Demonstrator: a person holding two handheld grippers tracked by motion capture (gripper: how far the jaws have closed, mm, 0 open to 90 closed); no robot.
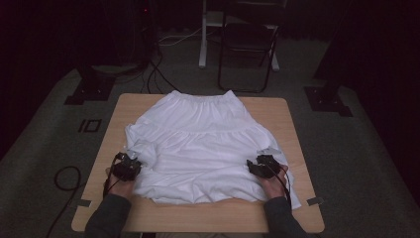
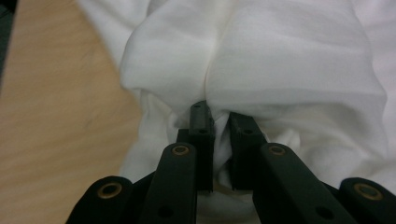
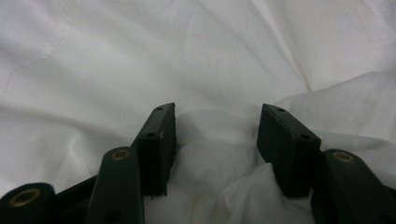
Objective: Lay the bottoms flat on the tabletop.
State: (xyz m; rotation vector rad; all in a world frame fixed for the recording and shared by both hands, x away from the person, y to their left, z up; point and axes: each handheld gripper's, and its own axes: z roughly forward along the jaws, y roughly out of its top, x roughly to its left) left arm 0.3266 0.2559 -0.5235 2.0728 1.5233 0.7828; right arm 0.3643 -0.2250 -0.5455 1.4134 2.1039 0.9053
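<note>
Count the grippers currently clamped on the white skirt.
1. The left gripper is shut on a fold at the white skirt's left edge. The right gripper, at the right edge, has its jaws apart around fabric, not clamped.

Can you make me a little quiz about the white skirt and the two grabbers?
1. True or false: the left hand-held gripper is pinching a fold of the white skirt.
2. Are the right hand-held gripper's jaws wide apart or closed?
3. The skirt's gathered waistband lies: A) at the far edge of the wooden table, B) nearest the person.

Key: 1 true; 2 wide apart, with cloth between them; 3 A.
</note>
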